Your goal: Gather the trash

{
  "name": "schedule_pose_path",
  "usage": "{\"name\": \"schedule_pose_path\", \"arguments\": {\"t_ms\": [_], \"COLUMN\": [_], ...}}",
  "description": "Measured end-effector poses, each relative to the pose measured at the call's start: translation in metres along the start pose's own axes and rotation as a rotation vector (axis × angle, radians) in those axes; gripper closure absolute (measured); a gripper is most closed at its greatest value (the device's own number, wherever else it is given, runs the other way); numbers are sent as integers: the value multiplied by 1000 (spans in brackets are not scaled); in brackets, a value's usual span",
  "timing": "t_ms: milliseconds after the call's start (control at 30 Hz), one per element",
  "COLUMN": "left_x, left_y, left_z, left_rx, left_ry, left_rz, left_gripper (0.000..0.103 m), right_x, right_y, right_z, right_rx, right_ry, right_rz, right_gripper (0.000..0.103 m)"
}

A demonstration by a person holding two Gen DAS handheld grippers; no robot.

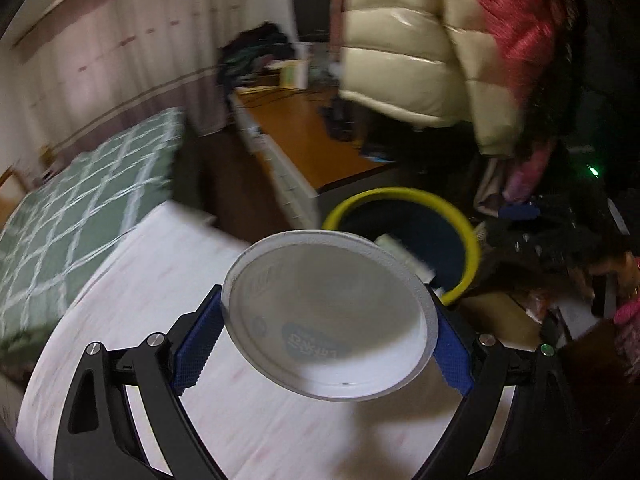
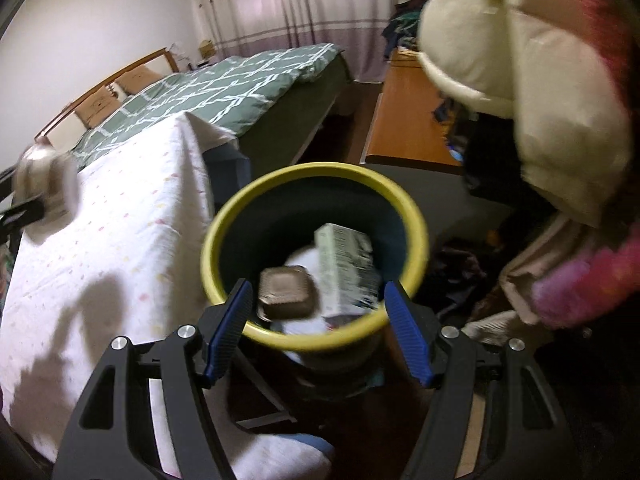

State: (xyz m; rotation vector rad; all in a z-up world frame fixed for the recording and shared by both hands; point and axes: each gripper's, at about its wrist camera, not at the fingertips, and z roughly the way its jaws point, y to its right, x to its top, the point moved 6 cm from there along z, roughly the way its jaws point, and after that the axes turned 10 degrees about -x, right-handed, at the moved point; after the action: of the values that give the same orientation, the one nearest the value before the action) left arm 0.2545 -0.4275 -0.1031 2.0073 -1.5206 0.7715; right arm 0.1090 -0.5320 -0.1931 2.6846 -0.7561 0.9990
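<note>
My left gripper (image 1: 326,312) is shut on a clear round plastic lid (image 1: 328,312) and holds it above the white tablecloth (image 1: 248,420), just short of the yellow-rimmed bin (image 1: 404,196). In the right wrist view the bin (image 2: 312,172) stands beside the table and holds a white carton (image 2: 346,272) and a brown square container (image 2: 286,292). My right gripper (image 2: 316,308) is open and empty, right above the bin's near rim. The left gripper with the lid shows blurred at the far left (image 2: 44,188).
A bed with a green checked cover (image 2: 224,84) lies behind the table. A wooden desk (image 2: 408,120) stands at the back right. A person in a cream puffy jacket (image 2: 540,100) stands close on the right. Dark clutter (image 2: 456,272) lies on the floor by the bin.
</note>
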Motion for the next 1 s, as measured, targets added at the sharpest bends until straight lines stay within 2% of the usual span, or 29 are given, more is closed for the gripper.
{"name": "schedule_pose_path", "arguments": {"t_ms": [100, 233, 500, 600, 667, 733, 867, 900, 1000], "left_x": [31, 59, 73, 76, 76, 77, 64, 53, 16], "left_y": [23, 42, 43, 41, 39, 39, 38, 40, 46], "left_z": [45, 99, 167, 172, 162, 136, 40, 8, -69], "left_rx": [-57, -52, -31, -13, -2, 26, 96, 139, 251], "left_ry": [-31, -75, -125, -113, -88, -43, 130, 182, 270], "left_rz": [13, 38, -30, -68, -91, -107, -170, -190, -233], "left_gripper": [12, 12, 10, 7, 7, 7, 5, 5, 5], "right_x": [-8, -16, -22, -22, -22, -24, -30, -31, -30], "right_y": [18, 34, 47, 46, 43, 40, 26, 20, -3], "right_z": [-8, -12, -17, -19, -23, -29, -48, -54, -75], "right_rx": [-14, -11, -13, -16, -22, -22, -3, 4, 43], "right_ry": [6, 6, 13, 18, 26, 34, 61, 73, 119], "right_rz": [16, 35, 72, 76, 77, 74, 61, 56, 27], "right_gripper": [38, 38, 34, 34, 34, 34, 30, 29, 27]}}
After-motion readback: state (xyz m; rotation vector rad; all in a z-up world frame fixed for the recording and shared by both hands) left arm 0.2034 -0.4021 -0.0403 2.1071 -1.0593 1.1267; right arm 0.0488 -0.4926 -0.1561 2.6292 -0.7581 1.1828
